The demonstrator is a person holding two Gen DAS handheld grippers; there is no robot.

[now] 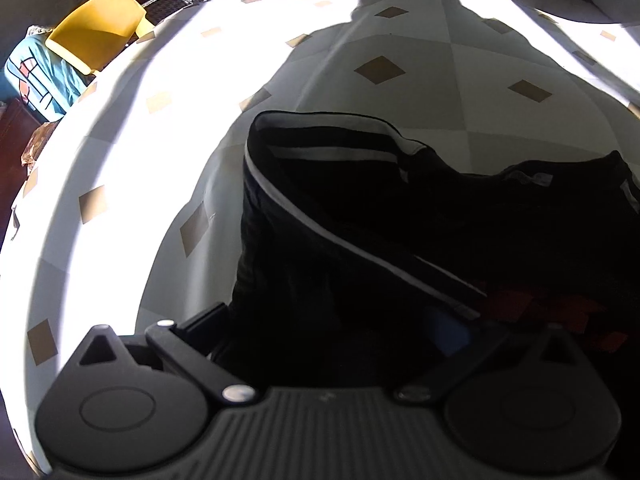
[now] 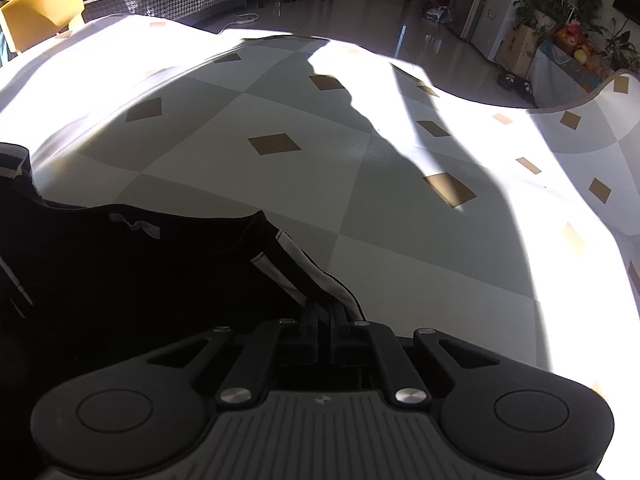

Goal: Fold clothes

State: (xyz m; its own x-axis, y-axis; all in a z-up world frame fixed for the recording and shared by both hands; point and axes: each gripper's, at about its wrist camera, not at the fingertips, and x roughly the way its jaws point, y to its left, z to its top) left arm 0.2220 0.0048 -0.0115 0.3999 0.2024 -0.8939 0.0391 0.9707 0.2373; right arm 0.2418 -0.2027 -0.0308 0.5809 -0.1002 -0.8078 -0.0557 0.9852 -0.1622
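Figure: my right claw (image 2: pixel 324 316), jaws pinched together on the white-striped hem of the dark garment (image 2: pixel 132 264), which lies at nine o'clock on the checked tablecloth (image 2: pixel 280 208). My left claw (image 1: pixel 340 332) stands spread over dark cloth; whether it grips, I cannot tell. Risk: the thin hem may slip free, or one-sided pulling may skew the fold.

Both wrist cameras look steeply down, close over the checked tablecloth (image 1: pixel 120 128) (image 2: pixel 280 208). The left view faces its yellow-chair (image 1: pixel 96 26) (image 2: pixel 42 10) side; the right view faces its far edge. They share the dark garment (image 1: pixel 360 220) (image 2: pixel 120 264), cloth and chair.
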